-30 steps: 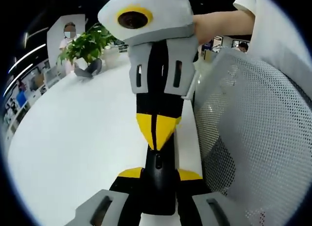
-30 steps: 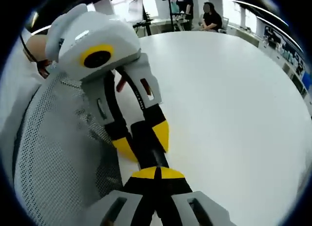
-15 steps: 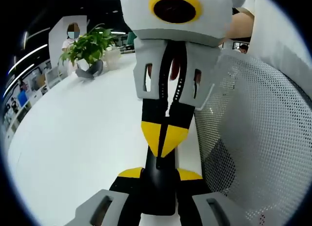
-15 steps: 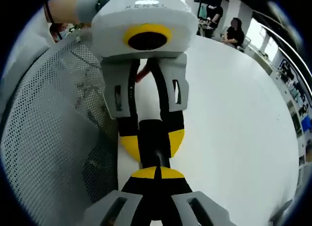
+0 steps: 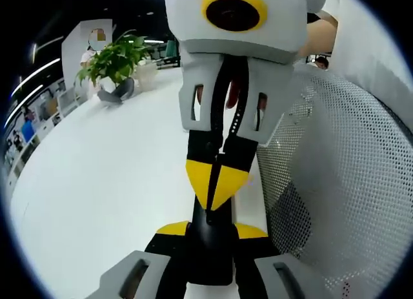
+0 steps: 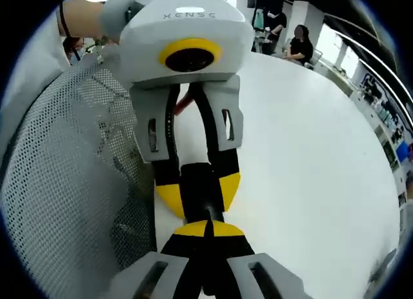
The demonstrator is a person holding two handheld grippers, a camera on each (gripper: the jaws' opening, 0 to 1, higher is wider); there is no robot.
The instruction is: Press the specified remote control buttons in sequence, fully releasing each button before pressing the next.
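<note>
Between our two grippers, above the white table (image 5: 97,183), sits the black remote control (image 5: 210,244); our left gripper (image 5: 210,231) pinches it across its width, the yellow pads showing on either side of its body, while our right gripper (image 6: 208,229) meets it end-on from the opposite direction, jaws pressed together with the tips bearing on the remote's upper face. Compared with a second ago, the right gripper has swung from a slanted approach to a head-on line with the left; over the last half second almost nothing has shifted, so we judge the press is being held on a button or just seated, though the button itself is hidden under the tips and we cannot tell which one. For the task that means one press in the sequence is under way, and a full lift-off must follow before the next. Both hands are held close to our body, beside the mesh chair back (image 5: 335,183); the grippers face each other nearly in line. A potted plant (image 5: 116,60) stands well apart at the table's far edge.
</note>
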